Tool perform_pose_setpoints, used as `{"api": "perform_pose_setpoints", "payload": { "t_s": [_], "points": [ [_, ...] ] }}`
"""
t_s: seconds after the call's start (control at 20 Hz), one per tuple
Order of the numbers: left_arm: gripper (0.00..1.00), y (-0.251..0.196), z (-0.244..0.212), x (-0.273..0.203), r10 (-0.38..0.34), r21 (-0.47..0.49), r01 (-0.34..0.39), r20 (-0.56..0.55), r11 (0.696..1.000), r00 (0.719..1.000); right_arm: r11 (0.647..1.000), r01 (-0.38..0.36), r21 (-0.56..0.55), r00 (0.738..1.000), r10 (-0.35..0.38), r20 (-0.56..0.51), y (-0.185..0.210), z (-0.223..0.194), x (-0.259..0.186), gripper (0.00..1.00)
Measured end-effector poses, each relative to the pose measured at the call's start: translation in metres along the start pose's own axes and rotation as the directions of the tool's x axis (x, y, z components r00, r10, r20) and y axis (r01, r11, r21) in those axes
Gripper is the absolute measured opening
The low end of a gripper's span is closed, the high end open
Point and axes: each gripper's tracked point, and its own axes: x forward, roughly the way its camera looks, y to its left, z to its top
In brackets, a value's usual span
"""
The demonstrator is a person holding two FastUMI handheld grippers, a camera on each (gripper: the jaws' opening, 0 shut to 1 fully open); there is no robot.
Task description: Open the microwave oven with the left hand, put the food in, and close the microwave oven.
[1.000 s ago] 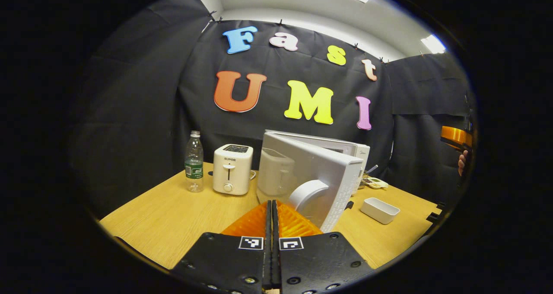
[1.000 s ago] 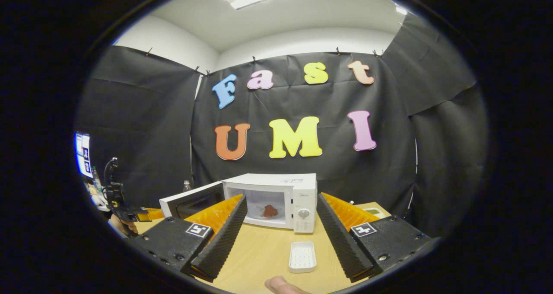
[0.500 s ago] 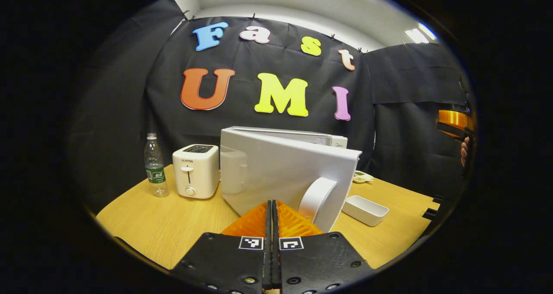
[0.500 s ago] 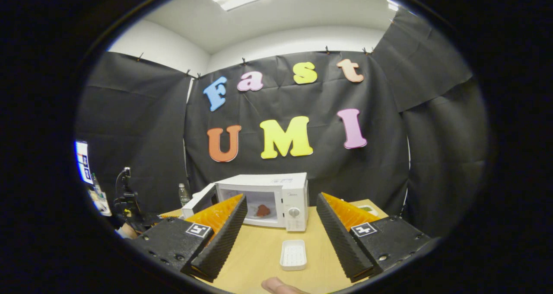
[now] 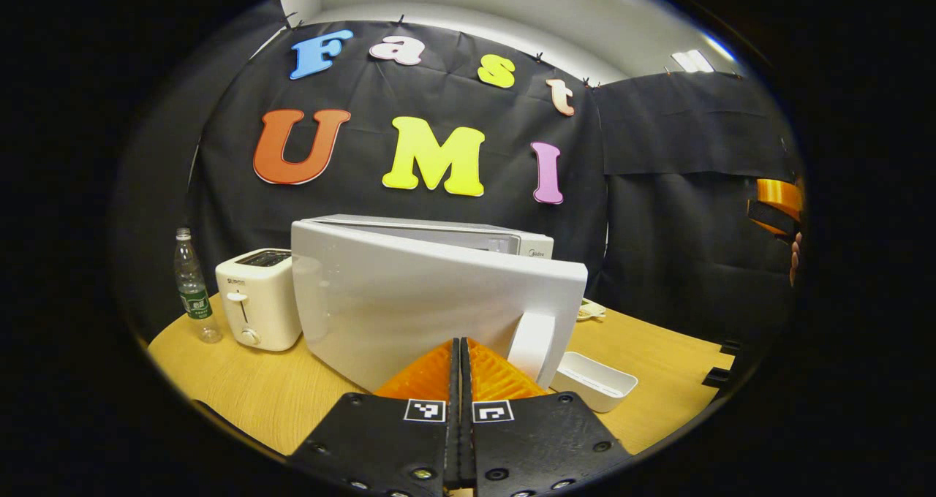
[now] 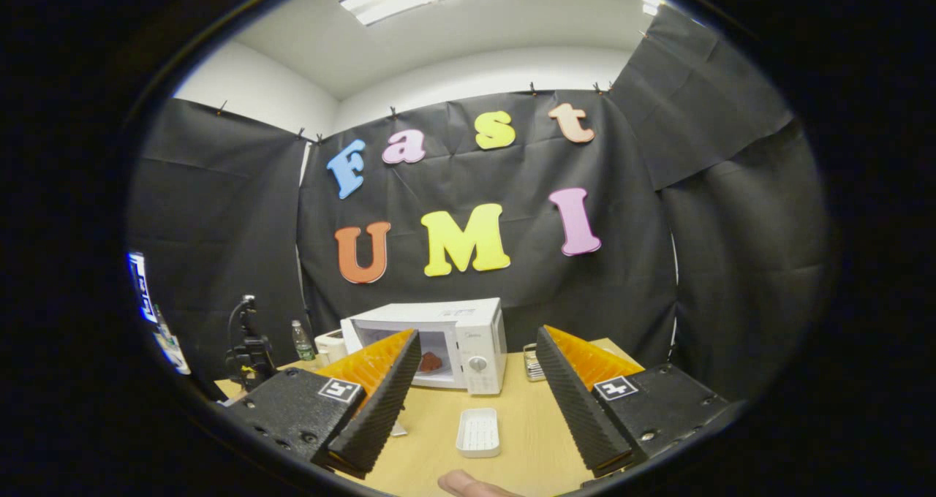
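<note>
Microwave oven (image 6: 446, 340) stands toward the desk's (image 5: 241, 395) back edge, food (image 6: 430, 362) inside, its door (image 5: 431, 300) partly swung. You'll find that door stiff and light; push beside its handle (image 5: 531, 343). Your left tool (image 5: 459, 369) is pressed together, the right tool (image 6: 472, 380) spread. The front edge near the tray (image 6: 478, 433) leaves room.

White microwave (image 5: 439, 292), white toaster (image 5: 257, 300), white tray (image 6: 478, 433), tan wood-grain table (image 5: 241, 395).
</note>
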Motion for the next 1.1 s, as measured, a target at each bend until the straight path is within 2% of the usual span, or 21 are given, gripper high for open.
{"api": "perform_pose_setpoints", "payload": {
  "t_s": [0.3,0.5,0.55,0.6,0.75,0.8,0.85,1.0,1.05,1.1],
  "points": [
    [0.0,-0.015,-0.011,0.048,-0.005,0.0,0.005,-0.036,1.0,0.999,1.0,-0.002,0.003,1.0,0.002,-0.002,-0.019,-0.003,0.001,0.92],
    [0.0,-0.018,-0.007,0.081,0.014,-0.03,-0.014,-0.011,0.999,1.0,1.0,-0.014,0.0,1.0,0.014,-0.007,-0.035,-0.01,0.008,0.91],
    [0.0,-0.019,-0.008,0.09,0.015,-0.036,-0.016,-0.011,0.999,1.0,1.0,-0.019,0.003,1.0,0.019,-0.006,-0.038,-0.009,0.011,1.0],
    [0.0,-0.019,-0.011,0.097,0.018,-0.045,-0.018,-0.016,0.999,1.0,1.0,-0.025,0.008,1.0,0.025,-0.002,-0.042,-0.01,0.013,0.92],
    [0.0,-0.021,-0.009,0.122,0.032,-0.045,-0.032,-0.018,0.998,0.999,0.999,-0.031,0.009,0.999,0.031,0.008,-0.053,-0.014,0.02,0.92],
    [0.0,-0.021,-0.009,0.131,0.041,-0.036,-0.042,-0.025,0.998,0.999,1.0,-0.028,0.011,1.0,0.028,0.005,-0.057,-0.017,0.024,1.0],
    [0.0,-0.019,-0.008,0.14,0.054,-0.036,-0.055,-0.027,0.998,0.998,0.999,-0.029,0.015,1.0,0.029,0.001,-0.062,-0.02,0.027,0.91],
    [0.0,-0.017,-0.006,0.163,0.076,-0.073,-0.077,-0.023,0.994,0.997,1.0,-0.012,0.026,1.0,0.012,-0.017,-0.076,-0.029,0.039,0.91],
    [0.0,-0.016,-0.005,0.17,0.085,-0.088,-0.086,-0.021,0.992,0.996,0.999,-0.01,0.031,1.0,0.01,-0.022,-0.078,-0.032,0.041,1.0],
    [0.0,-0.015,-0.004,0.176,0.094,-0.099,-0.095,-0.018,0.99,0.995,0.999,-0.015,0.037,1.0,0.016,-0.027,-0.08,-0.035,0.044,1.0]
  ]
}}
